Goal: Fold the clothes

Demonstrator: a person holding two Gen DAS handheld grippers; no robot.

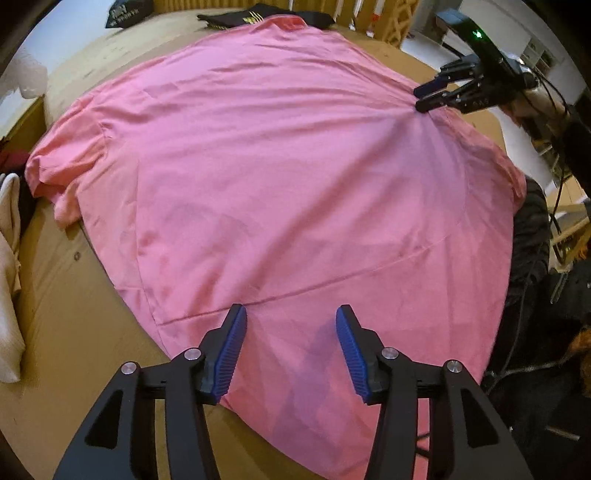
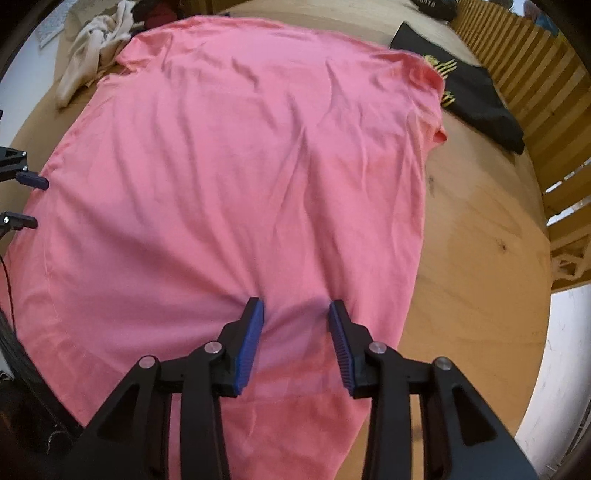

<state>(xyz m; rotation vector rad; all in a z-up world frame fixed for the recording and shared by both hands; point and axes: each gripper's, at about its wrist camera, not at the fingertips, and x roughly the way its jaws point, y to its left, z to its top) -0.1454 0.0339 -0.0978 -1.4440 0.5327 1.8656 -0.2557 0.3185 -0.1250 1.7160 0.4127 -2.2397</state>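
The pink shirt [image 1: 280, 177] lies spread flat on the wooden bench [image 1: 74, 332], its long axis running away from the right gripper [image 2: 296, 306] toward the collar. Both grippers point down over opposite edges — the left gripper [image 1: 291, 314] at one side seam. Fingers of each stand apart, clamping nothing, with cloth beneath the gap.

Print on the black garment [image 1: 127, 13] is illegible.

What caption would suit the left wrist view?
Open left gripper hovers over a pink shirt spread on a wooden table, right gripper at its far edge.
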